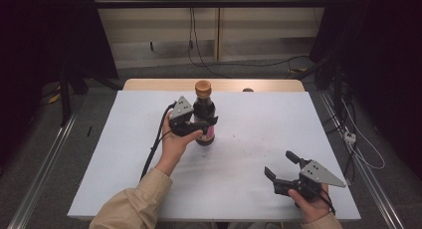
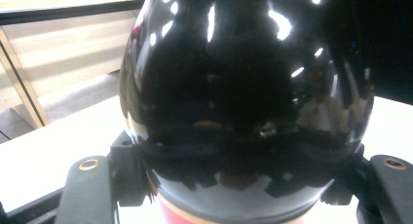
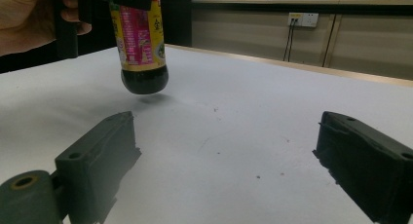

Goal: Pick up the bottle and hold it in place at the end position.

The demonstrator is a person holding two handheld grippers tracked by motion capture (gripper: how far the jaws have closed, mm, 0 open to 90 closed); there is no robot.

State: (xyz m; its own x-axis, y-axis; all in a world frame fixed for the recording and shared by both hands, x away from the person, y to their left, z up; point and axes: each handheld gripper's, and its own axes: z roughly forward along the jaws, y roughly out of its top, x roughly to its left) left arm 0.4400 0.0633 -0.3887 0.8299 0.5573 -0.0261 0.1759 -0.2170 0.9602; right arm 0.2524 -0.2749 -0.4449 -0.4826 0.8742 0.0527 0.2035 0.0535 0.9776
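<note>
A dark soy-sauce bottle (image 1: 204,108) with an orange-brown cap and a pink and yellow label stands upright at the back middle of the white table (image 1: 239,194). My left gripper (image 1: 204,124) is shut on its body from the left side. In the left gripper view the glossy black bottle (image 2: 243,87) sits tight between both jaws. In the right gripper view the bottle (image 3: 143,48) hangs just above the tabletop, with a shadow under its base. My right gripper (image 1: 279,163) stays near the front right of the table, open, with nothing between its jaws (image 3: 229,151).
A wooden strip (image 1: 149,84) runs along the table's far edge, with a small dark object (image 1: 247,90) on it. Cables (image 1: 199,50) trail over the floor behind the table. Metal rails flank both sides.
</note>
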